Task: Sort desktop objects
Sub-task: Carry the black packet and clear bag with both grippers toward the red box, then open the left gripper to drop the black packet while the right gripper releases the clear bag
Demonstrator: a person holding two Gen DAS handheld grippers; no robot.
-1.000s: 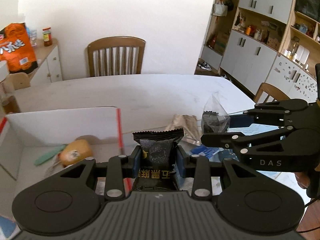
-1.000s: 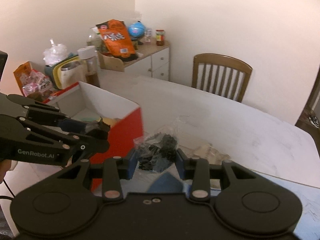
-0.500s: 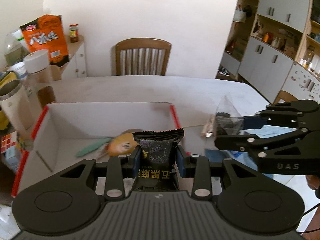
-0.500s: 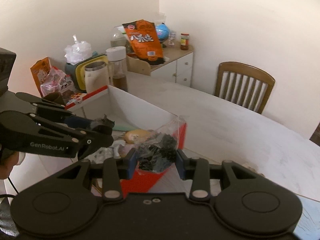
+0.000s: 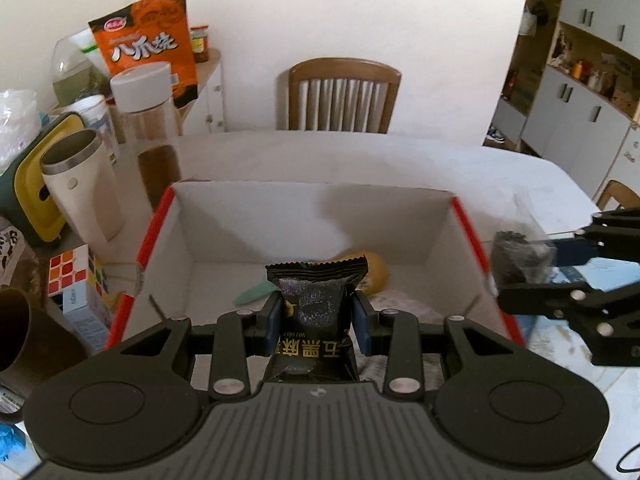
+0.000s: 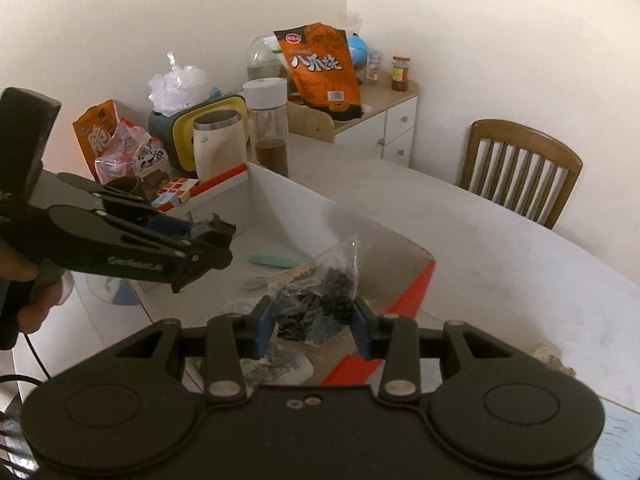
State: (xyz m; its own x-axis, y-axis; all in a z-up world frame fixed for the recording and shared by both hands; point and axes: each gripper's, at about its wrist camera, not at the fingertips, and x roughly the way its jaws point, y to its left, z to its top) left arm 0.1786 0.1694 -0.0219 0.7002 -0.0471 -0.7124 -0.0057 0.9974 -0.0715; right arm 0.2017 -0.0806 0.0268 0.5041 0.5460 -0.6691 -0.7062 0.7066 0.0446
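A red-edged cardboard box (image 5: pixel 464 216) held a yellow packet (image 5: pixel 376 274) and a green strip (image 5: pixel 256 294). Above it, the left gripper (image 5: pixel 316 322) clamped a black snack packet (image 5: pixel 314 312); the right gripper (image 6: pixel 312 322) clamped a clear bag of dark pieces (image 6: pixel 320 292). Only the right view showed a hand (image 6: pixel 30 300), partly cut off.

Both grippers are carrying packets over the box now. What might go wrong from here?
1. The right gripper pinches only the loose clear bag of dark pieces; its slack film could slip out early.
2. That bag hangs near the red-edged box's right wall, so it may land outside.
3. The left gripper with the black snack packet sits close beside the right one; releasing together risks a bump.
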